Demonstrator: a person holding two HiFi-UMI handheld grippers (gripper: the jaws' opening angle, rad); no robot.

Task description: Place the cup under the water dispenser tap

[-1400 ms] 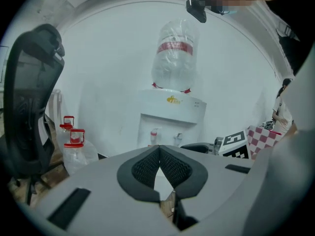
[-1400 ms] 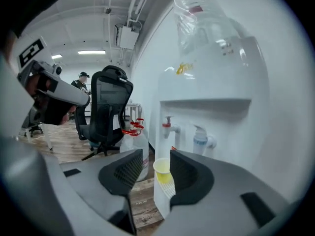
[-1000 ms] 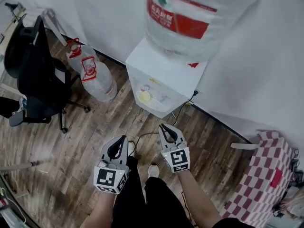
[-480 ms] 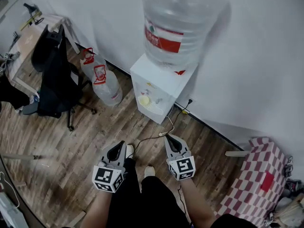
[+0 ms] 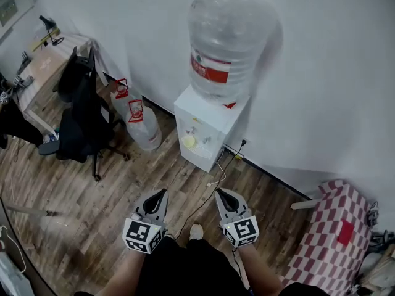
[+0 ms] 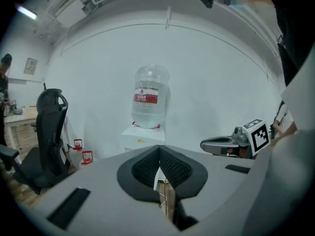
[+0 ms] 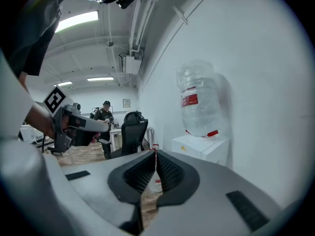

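A black office chair (image 5: 83,121) stands by a desk (image 5: 42,73); two clear jugs (image 5: 143,128) lie near the wall (image 5: 321,73), a checked cloth (image 5: 336,239) well apart.

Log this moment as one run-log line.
left tool: shut, empty | right tool: shut, empty | yellow cup: in front recess of white water dispenser | tools: clear of dispenser, over wooden floor

Grey left gripper (image 5: 162,192), right gripper (image 5: 219,192); black pads (image 6: 145,167), marker cubes (image 5: 139,233); black trousers (image 5: 185,270).
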